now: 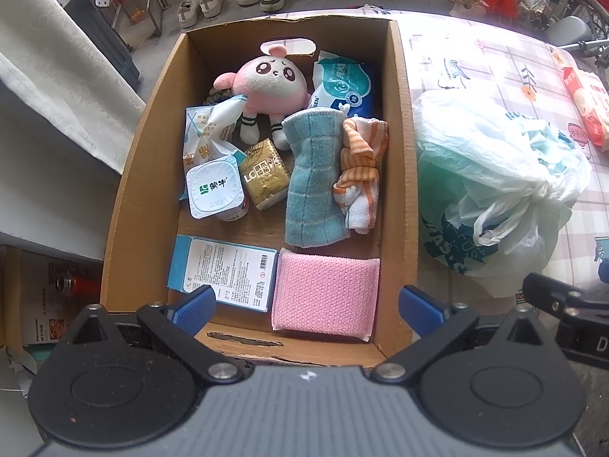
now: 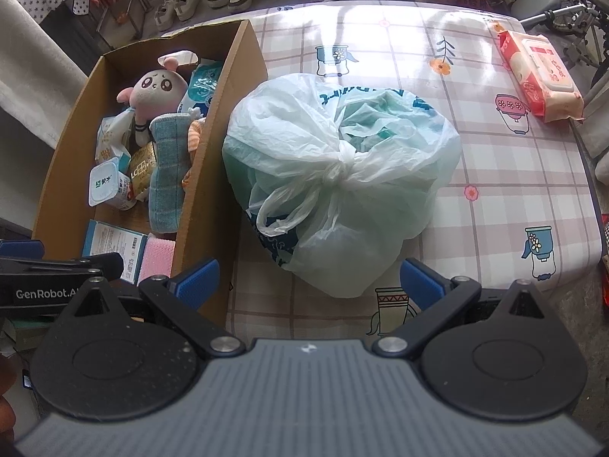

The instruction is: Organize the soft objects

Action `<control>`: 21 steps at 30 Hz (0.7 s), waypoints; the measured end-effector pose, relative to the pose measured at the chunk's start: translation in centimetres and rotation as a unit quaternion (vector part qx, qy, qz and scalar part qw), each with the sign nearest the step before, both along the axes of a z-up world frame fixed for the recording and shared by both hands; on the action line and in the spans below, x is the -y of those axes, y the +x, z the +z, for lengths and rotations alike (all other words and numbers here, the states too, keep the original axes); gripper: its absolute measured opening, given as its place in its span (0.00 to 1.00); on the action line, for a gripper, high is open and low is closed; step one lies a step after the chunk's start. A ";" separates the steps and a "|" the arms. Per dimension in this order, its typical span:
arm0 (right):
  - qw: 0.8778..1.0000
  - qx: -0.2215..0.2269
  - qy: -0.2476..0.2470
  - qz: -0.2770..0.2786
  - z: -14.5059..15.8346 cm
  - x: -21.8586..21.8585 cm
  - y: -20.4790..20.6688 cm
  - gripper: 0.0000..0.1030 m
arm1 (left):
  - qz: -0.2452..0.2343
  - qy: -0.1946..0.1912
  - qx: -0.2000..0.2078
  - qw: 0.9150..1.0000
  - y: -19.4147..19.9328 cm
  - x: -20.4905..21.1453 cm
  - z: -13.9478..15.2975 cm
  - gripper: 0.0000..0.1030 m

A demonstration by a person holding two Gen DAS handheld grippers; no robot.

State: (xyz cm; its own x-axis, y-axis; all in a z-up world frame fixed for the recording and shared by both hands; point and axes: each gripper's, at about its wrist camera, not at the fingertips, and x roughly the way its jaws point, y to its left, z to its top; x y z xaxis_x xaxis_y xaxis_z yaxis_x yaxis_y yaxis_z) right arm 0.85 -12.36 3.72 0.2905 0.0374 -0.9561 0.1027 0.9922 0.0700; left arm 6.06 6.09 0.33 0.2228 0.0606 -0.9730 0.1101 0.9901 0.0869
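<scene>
Checked, flower-printed tablecloth (image 2: 495,175) covers the table. Open brown cardboard box (image 1: 399,114) at its left edge; knotted translucent white plastic bag (image 2: 342,175) with partly hidden teal print just right of the box. Red-and-white wet-wipes pack (image 2: 540,72) far right, well apart.

In the box: pink-and-white plush doll (image 1: 270,83) at the far end, blue-white "SEN" tissue pack (image 1: 344,83) to its right. Teal checked towel (image 1: 312,179) mid-box, orange-striped white cloth (image 1: 361,175) touching its right side. Pink dotted sponge pad (image 1: 325,293) near right corner; blue-edged printed carton (image 1: 224,274) beside it. White "蒙牛" yogurt cup (image 1: 215,190), gold "LC" packet (image 1: 264,175).

Left gripper (image 1: 308,306) spread wide above the box's near end, holding nothing. Right gripper (image 2: 310,280) spread wide before the bag, holding nothing; the neighbouring tool reads "GenRobot.A".
</scene>
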 end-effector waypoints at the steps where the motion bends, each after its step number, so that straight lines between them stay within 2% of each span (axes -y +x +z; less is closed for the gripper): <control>1: 1.000 -0.002 0.000 0.001 -0.1 0.0 0.0 0.99 | 0.000 0.000 -0.001 1.000 0.0 0.0 -0.1 1.00; 21: 1.000 -0.023 0.004 0.014 -1.0 -0.5 0.0 0.99 | 0.006 0.002 -0.008 1.000 -0.1 -0.4 -0.6 1.00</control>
